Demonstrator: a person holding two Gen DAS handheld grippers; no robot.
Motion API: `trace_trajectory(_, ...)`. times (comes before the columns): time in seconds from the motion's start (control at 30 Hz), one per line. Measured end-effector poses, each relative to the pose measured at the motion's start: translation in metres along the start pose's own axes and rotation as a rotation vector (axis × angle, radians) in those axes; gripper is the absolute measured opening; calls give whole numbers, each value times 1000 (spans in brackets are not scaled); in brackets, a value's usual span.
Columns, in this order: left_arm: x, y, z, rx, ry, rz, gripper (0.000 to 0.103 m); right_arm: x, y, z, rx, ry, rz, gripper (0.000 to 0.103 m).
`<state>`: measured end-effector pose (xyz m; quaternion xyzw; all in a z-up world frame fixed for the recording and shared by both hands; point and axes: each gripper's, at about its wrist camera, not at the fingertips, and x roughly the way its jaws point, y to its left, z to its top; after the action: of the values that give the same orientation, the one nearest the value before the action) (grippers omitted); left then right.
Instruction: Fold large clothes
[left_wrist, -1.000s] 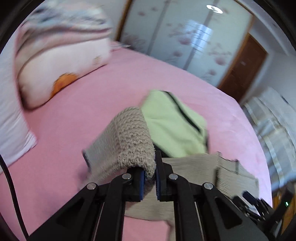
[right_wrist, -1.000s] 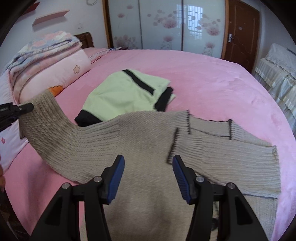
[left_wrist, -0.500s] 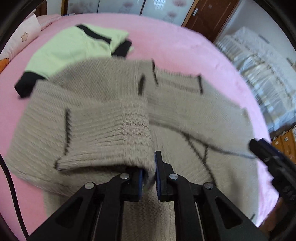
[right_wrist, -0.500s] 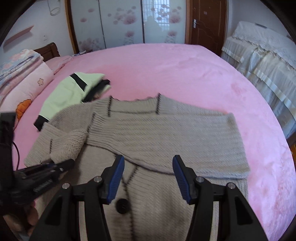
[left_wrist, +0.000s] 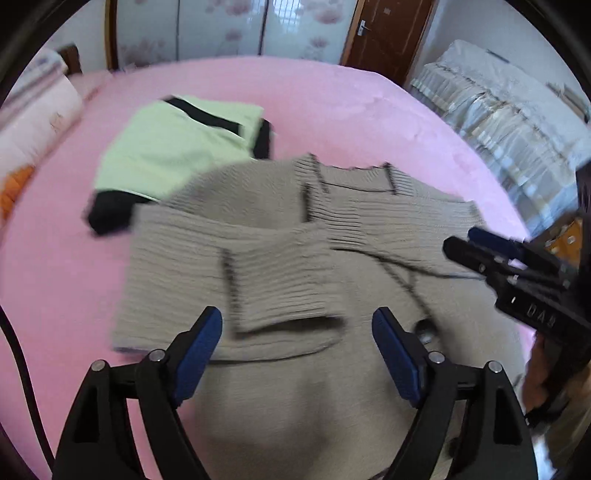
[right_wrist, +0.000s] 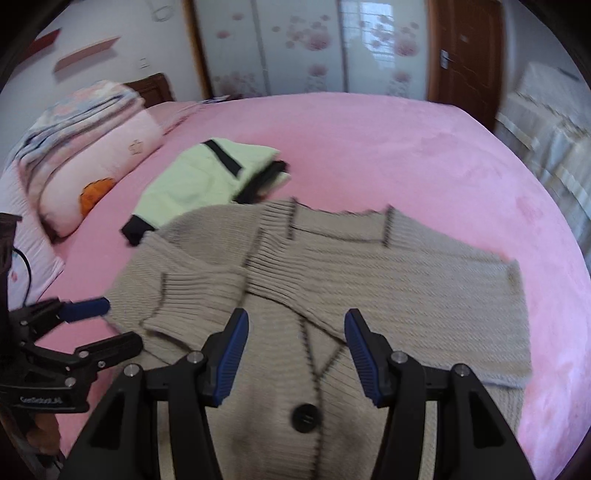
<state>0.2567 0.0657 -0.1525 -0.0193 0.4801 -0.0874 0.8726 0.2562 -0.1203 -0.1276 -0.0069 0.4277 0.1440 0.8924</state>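
A beige knit cardigan (left_wrist: 280, 258) with dark trim lies flat on the pink bed (left_wrist: 332, 110), both sleeves laid across its chest. Its left sleeve (right_wrist: 199, 295) rests on the front, cuff free. My left gripper (left_wrist: 295, 328) hovers just above that cuff. Its jaws are opening wide and the pads touch nothing. The same gripper shows at the left edge of the right wrist view (right_wrist: 110, 325). My right gripper (right_wrist: 297, 325) stands half open over the cardigan's front, above a black button (right_wrist: 304, 417), with nothing between its fingers. It also appears at the right (left_wrist: 476, 251).
A folded light-green garment with black trim (left_wrist: 177, 144) lies just beyond the cardigan's shoulder. Stacked quilts and a pillow (right_wrist: 92, 147) sit at the bed's left. A draped piece of furniture (left_wrist: 509, 122) stands to the right of the bed. Wardrobe doors (right_wrist: 295, 48) are behind.
The left gripper carried the sleeve cuff from the left across onto the cardigan's front, then opened and let it go. The right gripper drifted sideways, still half open.
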Motion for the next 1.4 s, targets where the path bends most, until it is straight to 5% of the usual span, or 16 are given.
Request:
trace_trajectory(0.1,-19,34,-11,50,-18,149,83,3,33,7,-87,-6,33,54)
trace_trajectory(0.33,3,117,-43,-41,104,220,83,34,110,-4,-315,35,149,54)
trace_trajectory(0.73,53,143,-41,-113,152,165,83,107,145,-35,-634,172,17,54)
trace_trajectory(0.8,55,138,-41,-119,153,168,83,113,145,-31,-625,166,5,53)
trace_trajectory(0.83,58,140,-40,-125,157,170,83,116,145,-28,-616,162,-5,41)
trace_trajectory(0.87,59,139,-41,-130,159,172,83,119,144,-25,-600,170,-10,10)
trace_trajectory(0.9,63,138,-40,-138,160,177,83,123,141,-20,-577,190,-13,8)
trace_trajectory(0.97,68,139,-39,-163,167,173,78,113,130,-4,-510,157,7,7)
trace_trajectory(1.1,77,137,-34,-221,173,132,49,65,89,43,-353,14,21,7)
trace_trajectory(1.2,80,132,-30,-247,159,160,42,29,50,71,-253,-85,6,6)
trace_trajectory(1.3,81,123,-27,-288,149,115,11,2,3,87,-160,-160,-45,6)
trace_trajectory(1.4,77,104,-25,-276,106,142,11,-4,-45,82,-72,-161,-88,6)
